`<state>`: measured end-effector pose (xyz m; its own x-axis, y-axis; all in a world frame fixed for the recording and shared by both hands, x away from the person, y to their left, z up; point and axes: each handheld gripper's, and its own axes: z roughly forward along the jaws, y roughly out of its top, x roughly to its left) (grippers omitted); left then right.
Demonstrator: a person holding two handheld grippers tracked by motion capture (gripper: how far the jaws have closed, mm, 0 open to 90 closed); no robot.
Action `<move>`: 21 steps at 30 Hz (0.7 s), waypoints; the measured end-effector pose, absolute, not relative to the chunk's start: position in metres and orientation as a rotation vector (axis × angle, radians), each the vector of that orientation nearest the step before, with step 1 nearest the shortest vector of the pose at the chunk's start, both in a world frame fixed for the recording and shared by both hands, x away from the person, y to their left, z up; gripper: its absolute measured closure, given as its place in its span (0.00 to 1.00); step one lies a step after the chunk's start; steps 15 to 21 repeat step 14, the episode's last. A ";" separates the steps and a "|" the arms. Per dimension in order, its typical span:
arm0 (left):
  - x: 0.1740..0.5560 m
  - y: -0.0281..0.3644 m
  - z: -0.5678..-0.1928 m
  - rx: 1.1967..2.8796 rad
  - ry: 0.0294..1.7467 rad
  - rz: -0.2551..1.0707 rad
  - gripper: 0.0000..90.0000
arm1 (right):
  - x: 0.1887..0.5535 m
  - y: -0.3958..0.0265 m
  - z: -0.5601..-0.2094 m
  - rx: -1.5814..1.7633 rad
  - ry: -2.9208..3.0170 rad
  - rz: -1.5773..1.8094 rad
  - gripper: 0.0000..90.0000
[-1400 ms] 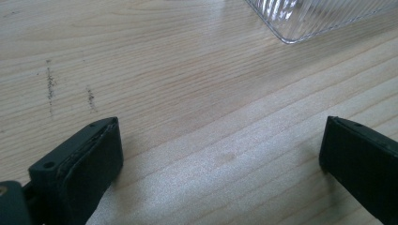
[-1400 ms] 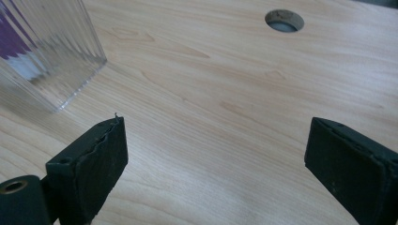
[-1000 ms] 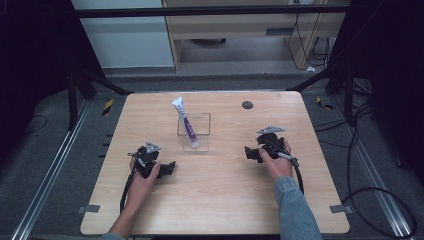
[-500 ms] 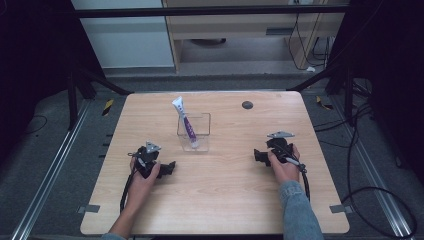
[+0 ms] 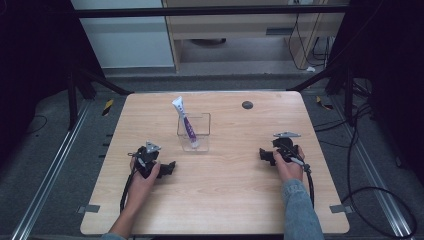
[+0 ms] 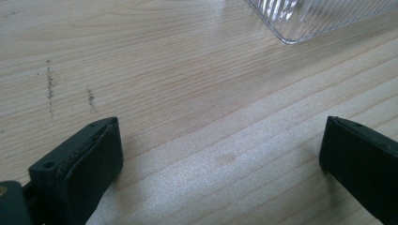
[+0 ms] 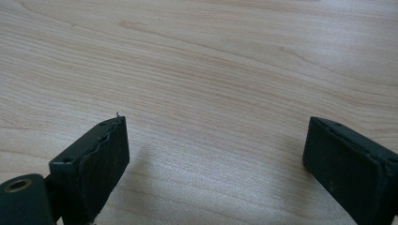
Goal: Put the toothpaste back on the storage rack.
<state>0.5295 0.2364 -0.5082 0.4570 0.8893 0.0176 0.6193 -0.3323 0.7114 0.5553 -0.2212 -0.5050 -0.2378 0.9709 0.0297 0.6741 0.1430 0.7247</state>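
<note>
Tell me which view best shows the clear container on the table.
The high view: the whole clear container stands mid-table with a purple-and-white tube leaning inside. The left gripper view catches just one ribbed corner at its top edge. The right gripper view looks at bare wooden table.

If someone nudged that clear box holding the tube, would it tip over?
Probably it slides rather than tips: the clear box looks low and square-based. The tube leans out above its rim, so it may wobble. The box seems light, thin plastic.

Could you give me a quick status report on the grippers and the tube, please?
Left gripper and right gripper open, empty, on table. Purple tube upright in clear container. Nothing between.
</note>
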 end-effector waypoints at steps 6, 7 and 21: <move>0.530 0.236 -0.508 2.070 1.253 0.545 0.00 | 0.557 -0.223 -0.510 1.545 1.966 0.879 0.09; 0.530 0.236 -0.508 2.070 1.253 0.545 0.00 | 0.557 -0.223 -0.511 1.520 1.980 0.869 0.08; 0.530 0.236 -0.508 2.069 1.254 0.546 0.00 | 0.559 -0.222 -0.511 1.577 1.949 0.834 0.00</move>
